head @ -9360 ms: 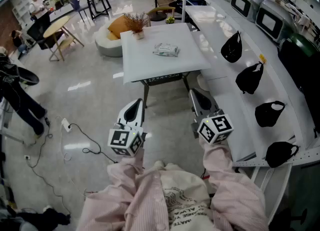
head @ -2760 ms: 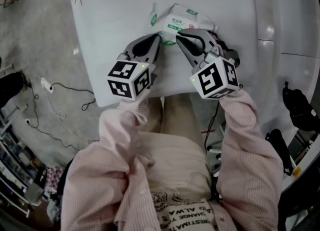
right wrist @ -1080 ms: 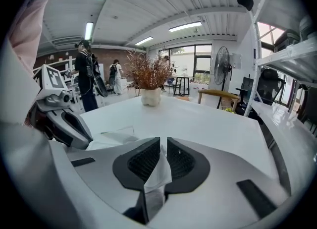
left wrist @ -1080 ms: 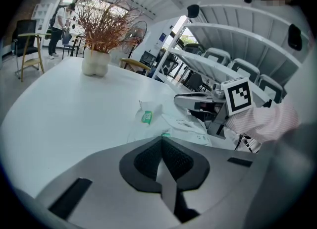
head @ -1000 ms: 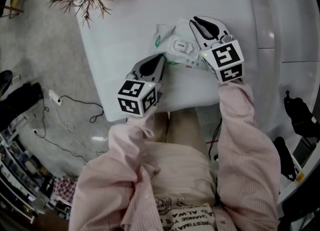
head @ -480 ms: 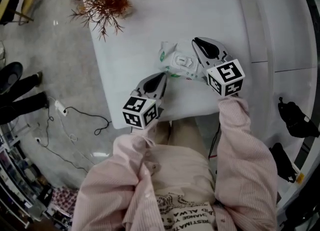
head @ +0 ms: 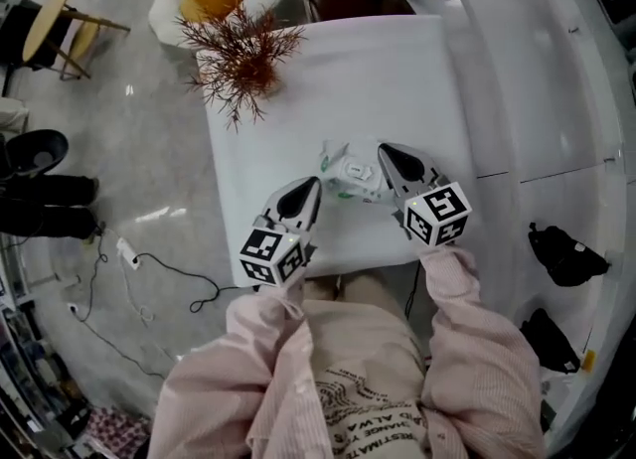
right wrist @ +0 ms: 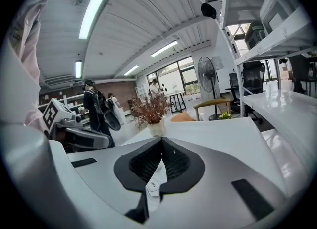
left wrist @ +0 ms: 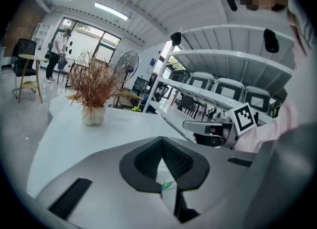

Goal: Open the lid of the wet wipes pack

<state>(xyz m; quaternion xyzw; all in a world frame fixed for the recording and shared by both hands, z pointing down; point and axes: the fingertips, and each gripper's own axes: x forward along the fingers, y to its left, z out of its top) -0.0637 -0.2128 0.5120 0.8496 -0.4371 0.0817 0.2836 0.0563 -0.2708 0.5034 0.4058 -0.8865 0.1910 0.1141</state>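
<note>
since half a second back, the head view has drawn away from the work. more of the table (head: 397, 79) and the dried plant (head: 243, 50) now show, and both tools sit lower in the picture. the pack (head: 350, 171) is between their tips as before, near the table's near edge. i can't tell from above whether it rests on the top or hangs just clear of it.

the left gripper (head: 314, 183) has its jaws together on the pack's near left edge. its own view shows a white fold with a green mark nipped in the slit. the right gripper (head: 384, 150) has just been closing. its jaws now meet, with a white printed slip of the pack between them, which i take to be the flap by the lid.

i judge the pack to be light and soft. it is a crinkly film pouch that will sag and slide under a loose hold, so the sealed edge is the place to pin it. the lid should be stiffer plastic, best taken by its front lip and peeled upward while the left tool holds the pouch down. too hard a pull would lift the whole pouch.

the long axis runs across the table from left to right, tilted a little, with the printed face up. the lid i can't pick out at this size.
</note>
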